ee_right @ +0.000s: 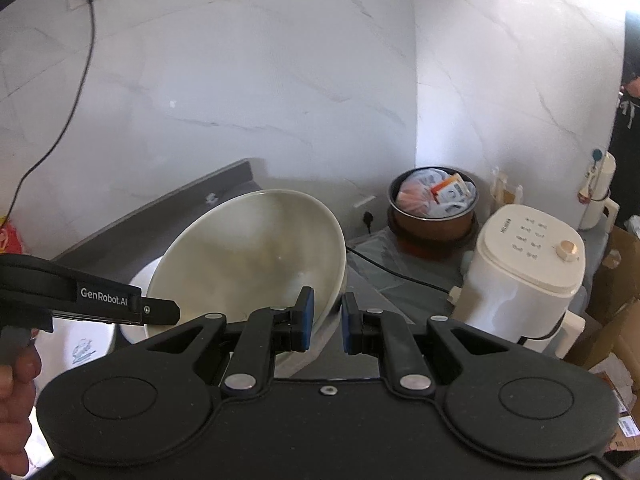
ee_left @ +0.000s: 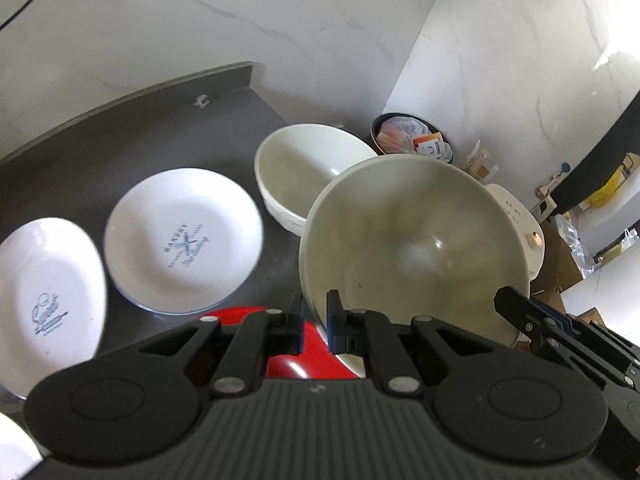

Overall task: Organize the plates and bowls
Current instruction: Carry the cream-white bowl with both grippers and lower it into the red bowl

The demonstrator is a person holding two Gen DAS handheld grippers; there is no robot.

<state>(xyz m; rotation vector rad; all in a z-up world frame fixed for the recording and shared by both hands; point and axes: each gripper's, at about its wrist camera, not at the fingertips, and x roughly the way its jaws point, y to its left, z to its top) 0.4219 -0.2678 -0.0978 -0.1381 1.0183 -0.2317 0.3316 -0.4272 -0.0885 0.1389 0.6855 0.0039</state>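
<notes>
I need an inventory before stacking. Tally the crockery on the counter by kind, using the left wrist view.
Cream bowls: 2, one held tilted, one resting behind it
White printed plates: 2, round and oval
Red dish, mostly hidden: 1
Total: 5; a white edge at the bottom-left corner is left uncounted.

Our left tongs [ee_left: 314, 322] sit low at six o'clock in their own view, fingers drawn close with only a narrow gap, pinching a thin rim between the blue pads [ee_left: 333, 326]. Our right tongs [ee_right: 326, 320] do likewise, pads [ee_right: 307, 318] nearly together on a rim. In the left view the right tongs' tip enters from four o'clock; in the right view the left tongs reach in from nine o'clock, with our hand [ee_right: 14, 400] gripping them at eight o'clock.
</notes>
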